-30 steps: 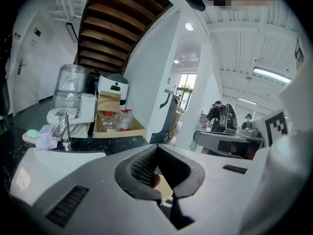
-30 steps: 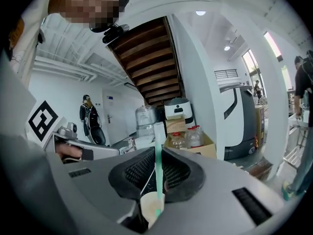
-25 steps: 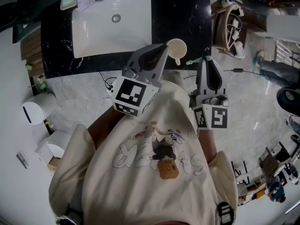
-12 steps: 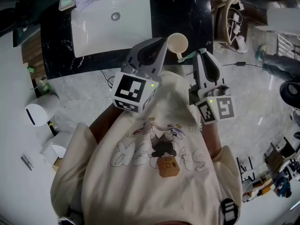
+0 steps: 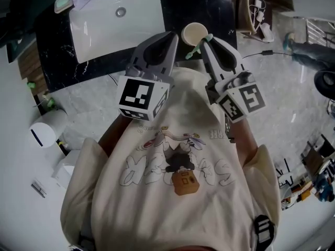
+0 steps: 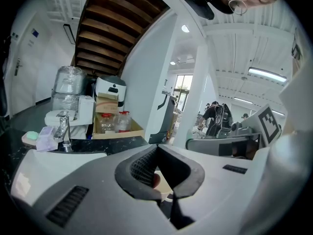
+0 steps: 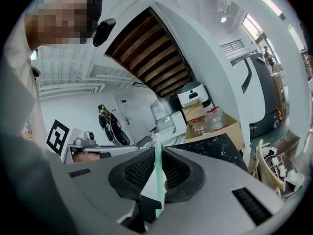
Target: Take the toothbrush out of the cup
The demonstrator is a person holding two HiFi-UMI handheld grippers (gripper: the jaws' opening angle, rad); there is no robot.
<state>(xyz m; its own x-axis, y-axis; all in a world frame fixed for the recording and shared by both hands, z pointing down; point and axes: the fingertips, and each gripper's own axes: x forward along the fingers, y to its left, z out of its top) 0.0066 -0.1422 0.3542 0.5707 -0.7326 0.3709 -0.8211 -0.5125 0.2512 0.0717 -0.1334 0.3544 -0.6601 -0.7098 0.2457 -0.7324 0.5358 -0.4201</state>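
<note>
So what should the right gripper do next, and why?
Probably draw the right gripper up and away from the cup. Its jaws are shut on the green toothbrush, which in the head view lies across the cup's rim. The left gripper appears to hold the cup, so it should stay put.

Person is wearing a cream short-sleeved shirt (image 5: pixel 131 208) carrying a cartoon print (image 5: pixel 175 163) behind the tongs. Left tongs (image 5: pixel 174 35) and right tongs (image 5: pixel 205 40) are showing grey shells and black ribbed pads (image 6: pixel 139 166). Left cube (image 5: pixel 140 98) and right cube (image 5: pixel 243 101) at their rear ends are displaying black square markers on white.
</note>
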